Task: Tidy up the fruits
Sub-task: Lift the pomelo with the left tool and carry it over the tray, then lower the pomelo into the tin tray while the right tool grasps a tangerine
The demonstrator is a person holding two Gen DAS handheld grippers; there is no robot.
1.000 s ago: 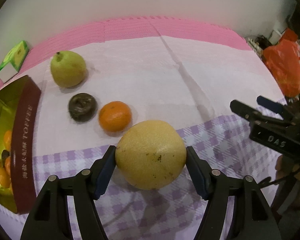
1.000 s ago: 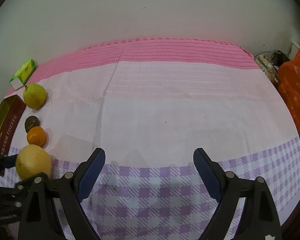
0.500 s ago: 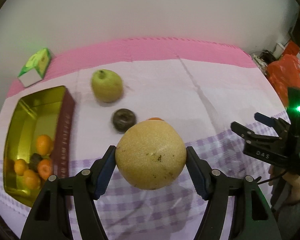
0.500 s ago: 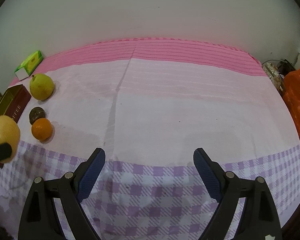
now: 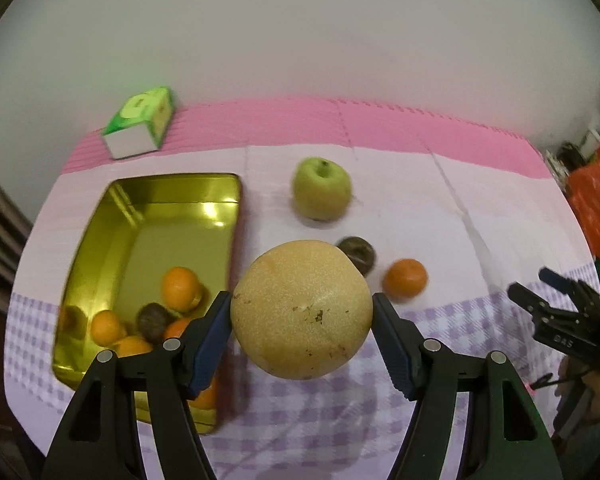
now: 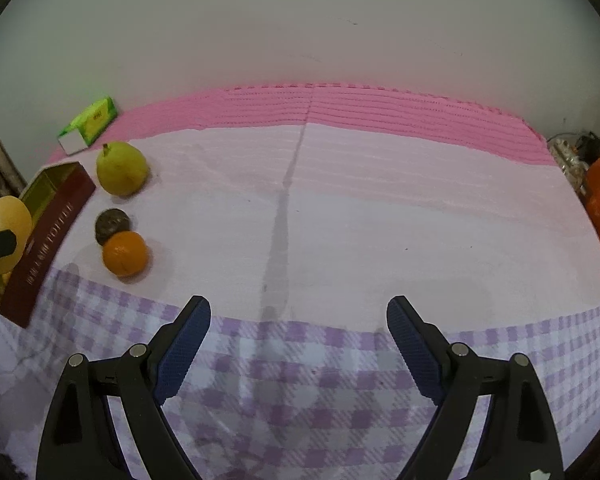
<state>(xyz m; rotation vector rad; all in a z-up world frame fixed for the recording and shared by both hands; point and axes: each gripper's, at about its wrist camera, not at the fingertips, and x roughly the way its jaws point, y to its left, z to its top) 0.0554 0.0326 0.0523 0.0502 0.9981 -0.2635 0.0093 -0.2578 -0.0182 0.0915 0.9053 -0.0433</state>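
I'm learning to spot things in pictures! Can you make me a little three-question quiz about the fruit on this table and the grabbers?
1. True or false: the left gripper is clamped on the big yellow fruit.
2. Which fruit lies nearest the dark round fruit on the tablecloth? A) the green pear B) the loose orange C) a banana
3. Fill in: the oranges already put away sit in the ____ tin.

Key
1. True; the pads press both its sides.
2. B; they look as if they touch in the right wrist view.
3. Gold. The right gripper is open with nothing between its pads.
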